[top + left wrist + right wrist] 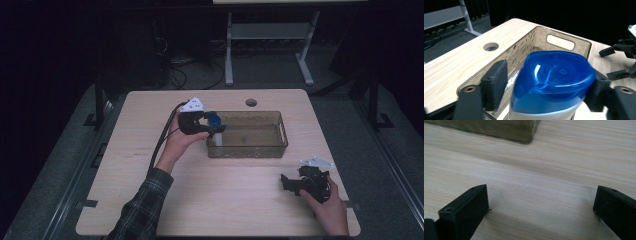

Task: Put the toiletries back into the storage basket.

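A white bottle with a blue cap (556,77) sits between the jaws of my left gripper (196,124), which is shut on it. The bottle (215,125) hangs over the left end of a clear brownish bin (280,131), its cap pointing toward the bin's inside (541,40). My right gripper (296,183) rests low over the table near the front right, jaws wide open with only bare wood between them (541,207). It is also in the left gripper view, beyond the bin (621,60).
The bin looks empty, with a handle slot (560,42) in its far end. A round cable hole (251,102) lies in the table behind the bin. The bin's corner (524,135) is ahead of my right gripper. A table frame (270,45) stands on the floor beyond.
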Motion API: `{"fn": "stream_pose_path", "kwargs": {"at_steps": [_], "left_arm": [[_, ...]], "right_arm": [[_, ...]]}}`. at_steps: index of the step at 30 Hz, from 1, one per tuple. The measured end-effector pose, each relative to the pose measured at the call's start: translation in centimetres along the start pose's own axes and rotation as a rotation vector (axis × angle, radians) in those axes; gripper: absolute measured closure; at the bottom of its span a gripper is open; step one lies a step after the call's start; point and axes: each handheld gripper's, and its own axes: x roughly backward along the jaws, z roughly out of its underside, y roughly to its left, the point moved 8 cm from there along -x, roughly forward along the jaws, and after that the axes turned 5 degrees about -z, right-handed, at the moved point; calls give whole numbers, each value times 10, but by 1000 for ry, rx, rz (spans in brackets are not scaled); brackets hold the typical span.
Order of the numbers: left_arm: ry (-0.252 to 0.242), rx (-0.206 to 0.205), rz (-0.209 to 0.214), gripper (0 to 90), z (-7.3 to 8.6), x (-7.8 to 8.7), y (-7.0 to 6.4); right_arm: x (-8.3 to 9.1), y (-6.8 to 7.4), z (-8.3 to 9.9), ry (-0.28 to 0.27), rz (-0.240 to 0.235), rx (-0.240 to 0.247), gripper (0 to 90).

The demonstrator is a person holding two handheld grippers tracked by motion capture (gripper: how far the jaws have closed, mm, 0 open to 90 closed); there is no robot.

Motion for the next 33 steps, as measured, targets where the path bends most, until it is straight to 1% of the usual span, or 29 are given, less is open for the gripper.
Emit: {"fn": "stream_pose_path", "kwargs": {"at_steps": [4, 7, 10, 12, 15, 21, 22, 24, 31, 33], "left_arm": [[7, -8, -9, 250, 0, 1, -1], [-3, -14, -12, 248, -4, 4, -3], [-12, -10, -11, 241, -8, 9, -4], [-15, -19, -12, 237, -11, 13, -4], [-5, -26, -10, 224, -12, 19, -4], [-6, -19, -12, 213, -14, 33, -5], [-1, -26, -9, 213, -14, 36, -4], [-2, -27, -8, 206, -14, 41, -6], [4, -35, -24, 205, -10, 57, -7], [13, -34, -29, 203, -7, 61, -7]], "right_arm": [[0, 0, 0, 0, 0, 0, 0], [0, 0, 0, 0, 0, 0, 0], [0, 0, 0, 0, 0, 0, 0], [0, 0, 0, 0, 0, 0, 0], [0, 0, 0, 0, 0, 0, 0], [0, 0, 0, 0, 0, 0, 0], [0, 0, 0, 0, 0, 0, 0], [0, 0, 0, 0, 0, 0, 0], [0, 0, 0, 0, 0, -1, 0], [0, 0, 0, 0, 0, -1, 0]]}}
